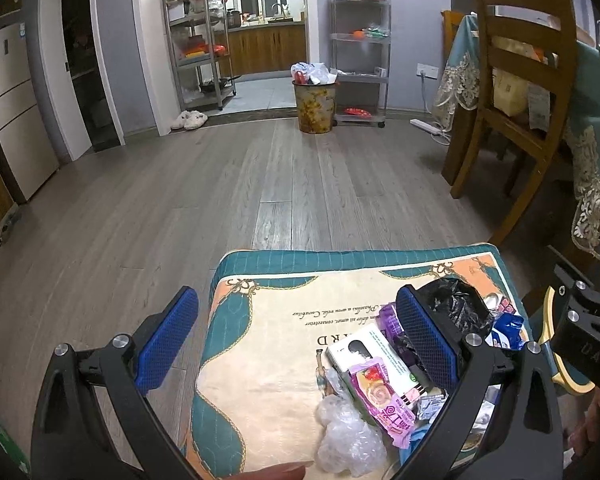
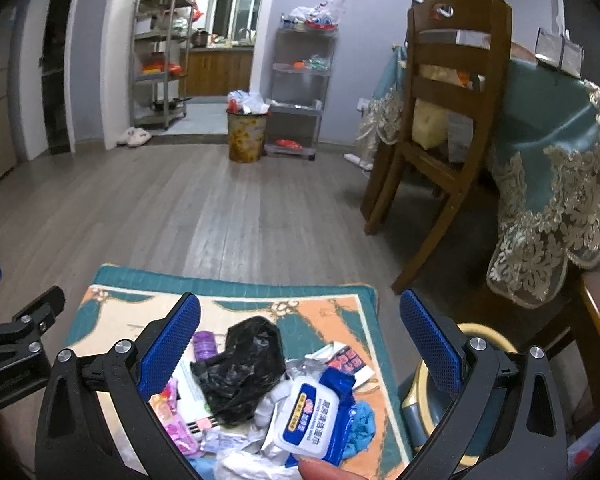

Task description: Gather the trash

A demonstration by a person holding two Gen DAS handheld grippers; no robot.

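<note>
A pile of trash lies on a patterned cushion [image 1: 260, 360] [image 2: 340, 308]: a crumpled black plastic bag [image 1: 456, 304] [image 2: 244, 364], a pink snack wrapper [image 1: 384, 404], a white and green box [image 1: 364, 356], clear crumpled plastic [image 1: 348, 440] and a blue and white wipes pack [image 2: 320, 416]. My left gripper [image 1: 300, 340] hovers open over the cushion's left part, its right finger next to the pile. My right gripper [image 2: 300, 344] stands open above the black bag and wipes pack. Nothing is held by either one. A fingertip [image 2: 324, 470] shows at the bottom edge.
A full yellow trash bin [image 1: 315, 104] [image 2: 246, 136] stands across the wooden floor by a metal rack [image 1: 360, 52]. A wooden chair [image 1: 512, 92] [image 2: 440, 128] and a table with a teal lace cloth [image 2: 552, 152] are on the right. A fridge [image 1: 16, 108] stands left.
</note>
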